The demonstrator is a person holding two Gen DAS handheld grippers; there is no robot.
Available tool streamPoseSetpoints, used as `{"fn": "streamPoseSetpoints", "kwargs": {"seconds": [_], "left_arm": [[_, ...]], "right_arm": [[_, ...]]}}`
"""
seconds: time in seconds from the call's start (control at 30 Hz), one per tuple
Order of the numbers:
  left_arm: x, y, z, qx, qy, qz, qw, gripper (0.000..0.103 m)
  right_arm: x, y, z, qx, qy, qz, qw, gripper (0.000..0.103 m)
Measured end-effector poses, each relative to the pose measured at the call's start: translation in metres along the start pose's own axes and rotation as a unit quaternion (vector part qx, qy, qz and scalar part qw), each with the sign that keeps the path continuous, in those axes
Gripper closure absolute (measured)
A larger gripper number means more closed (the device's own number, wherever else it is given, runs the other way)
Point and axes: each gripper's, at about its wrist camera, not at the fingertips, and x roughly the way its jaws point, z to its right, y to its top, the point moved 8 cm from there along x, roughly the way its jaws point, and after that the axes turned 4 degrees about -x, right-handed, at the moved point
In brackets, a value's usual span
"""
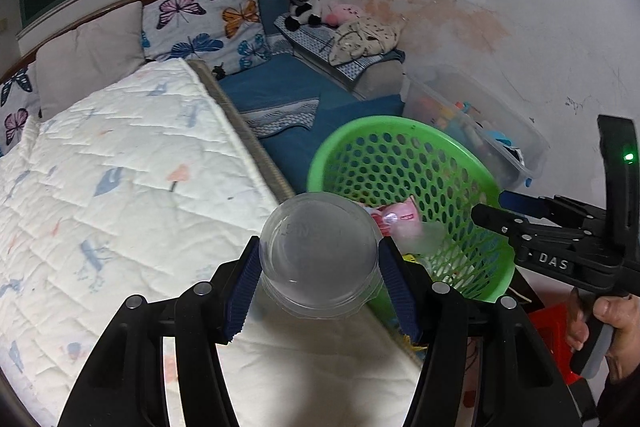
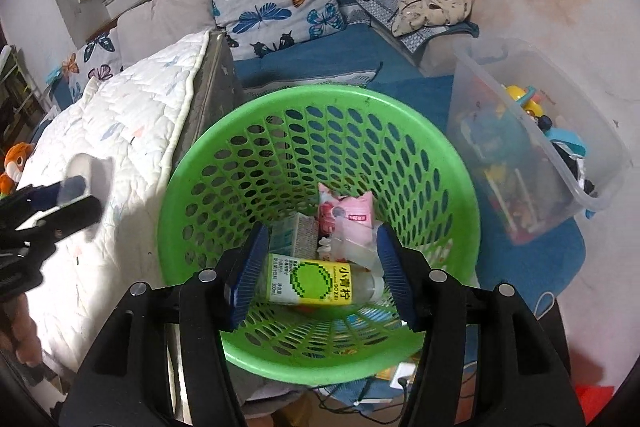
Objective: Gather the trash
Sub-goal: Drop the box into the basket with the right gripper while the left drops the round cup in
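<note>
The left gripper [image 1: 318, 269] clamps a clear cup [image 1: 318, 255] near the green basket [image 1: 472, 155], the right gripper [image 2: 318, 267] gapes empty above it; released early, the cup could miss onto the bed [image 1: 120, 187].

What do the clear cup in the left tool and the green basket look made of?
Clear round cup: looks like thin transparent plastic, slightly frosted and glossy; the bedding shows through it and its rim is thin. Green perforated basket: appears to be moulded plastic with a smooth, faintly shiny rim and regular oval holes.
</note>
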Motion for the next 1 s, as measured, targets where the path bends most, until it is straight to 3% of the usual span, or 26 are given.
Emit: {"fn": "streamPoseSetpoints", "kwargs": {"seconds": [0.57,0.7,1.0], "left_arm": [[0.047,0.0,0.024,-0.009,-0.02,-0.034,0.9992,0.042],[0.045,0.0,0.028,-0.005,-0.026,-0.025,0.9993,0.036],[0.032,-0.003,0.023,0.001,-0.018,-0.016,0.9997,0.036]], "right_arm": [[-0.006,-0.005,0.01,0.003,0.002,0.002,1.0,0.044],[-0.004,-0.008,0.011,0.002,0.0,-0.001,1.0,0.044],[-0.007,-0.009,0.003,-0.001,0.009,0.002,1.0,0.044]]}}
